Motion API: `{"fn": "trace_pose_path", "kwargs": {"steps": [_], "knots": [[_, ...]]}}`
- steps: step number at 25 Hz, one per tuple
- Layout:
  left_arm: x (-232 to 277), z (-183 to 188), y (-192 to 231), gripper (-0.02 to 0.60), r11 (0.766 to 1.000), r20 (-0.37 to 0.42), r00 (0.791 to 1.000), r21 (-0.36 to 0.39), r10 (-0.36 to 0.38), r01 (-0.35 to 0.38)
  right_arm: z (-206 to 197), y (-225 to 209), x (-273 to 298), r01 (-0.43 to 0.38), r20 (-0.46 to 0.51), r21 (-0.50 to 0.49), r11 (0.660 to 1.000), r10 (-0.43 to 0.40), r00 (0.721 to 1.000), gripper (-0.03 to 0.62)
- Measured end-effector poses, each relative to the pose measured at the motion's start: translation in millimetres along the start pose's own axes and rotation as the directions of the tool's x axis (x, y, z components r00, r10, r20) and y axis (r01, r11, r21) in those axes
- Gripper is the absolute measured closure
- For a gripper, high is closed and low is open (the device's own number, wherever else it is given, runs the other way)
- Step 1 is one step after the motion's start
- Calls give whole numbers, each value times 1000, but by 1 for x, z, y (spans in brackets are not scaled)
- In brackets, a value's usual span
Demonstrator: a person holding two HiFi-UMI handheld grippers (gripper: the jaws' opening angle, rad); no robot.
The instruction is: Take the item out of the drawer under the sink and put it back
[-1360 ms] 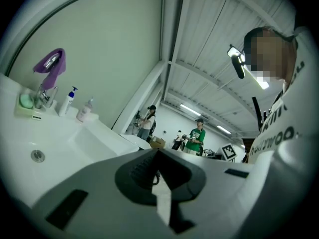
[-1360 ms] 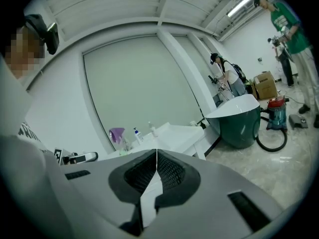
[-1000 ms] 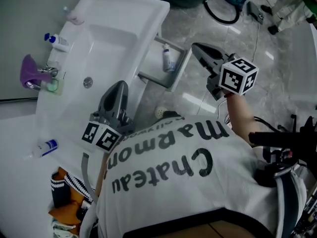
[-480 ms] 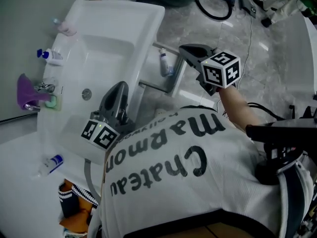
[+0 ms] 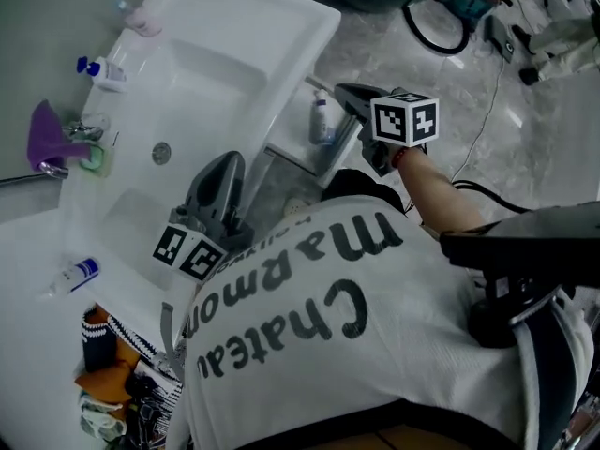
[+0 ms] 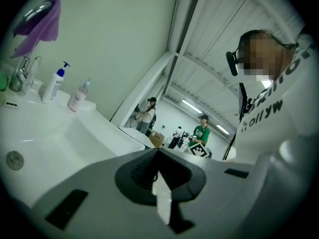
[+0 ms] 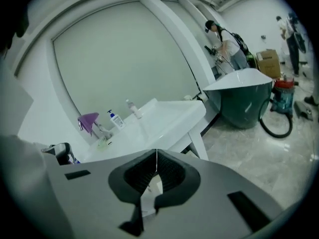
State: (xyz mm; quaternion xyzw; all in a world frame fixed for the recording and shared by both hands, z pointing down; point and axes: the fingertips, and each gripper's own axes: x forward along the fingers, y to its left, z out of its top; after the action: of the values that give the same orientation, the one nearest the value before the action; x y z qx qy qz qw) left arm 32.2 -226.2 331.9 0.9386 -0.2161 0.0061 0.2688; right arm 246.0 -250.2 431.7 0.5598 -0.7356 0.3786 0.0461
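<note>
The right tool (image 5: pixel 343 91) is clenched, its jaws meeting with nothing between them. It reaches toward the open drawer (image 5: pixel 296 158) under the white sink (image 5: pixel 225 54). A small white bottle (image 5: pixel 322 120) sits in that drawer, just beside the right tool's tip on the sink side; I cannot tell whether they touch. The left tool (image 5: pixel 227 160) is also clenched and empty. It is held over the sink's front edge, apart from the bottle.

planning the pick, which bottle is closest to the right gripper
The bottle in the open drawer under the sink, beside the right gripper; the pump bottle, pink bottle and blue-capped bottle sit up top.
</note>
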Motion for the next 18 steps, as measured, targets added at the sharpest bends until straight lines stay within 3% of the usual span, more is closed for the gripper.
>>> {"fn": "trace_pose_path", "kwargs": {"steps": [5,10,18], "knots": [[13,-11,-1,577,991,13,991,-5,132,-132,-11,-24,28,-45,-121,94,995,56,991,582],[38,-36,-9,577,976,-15,978,-59,209,-210,-22,-59,51,-32,-203,199,980,73,977,582],[83,-79,-20,577,945,-23,955,-137,295,-296,-77,-107,94,19,-393,271,962,93,915,582]]}}
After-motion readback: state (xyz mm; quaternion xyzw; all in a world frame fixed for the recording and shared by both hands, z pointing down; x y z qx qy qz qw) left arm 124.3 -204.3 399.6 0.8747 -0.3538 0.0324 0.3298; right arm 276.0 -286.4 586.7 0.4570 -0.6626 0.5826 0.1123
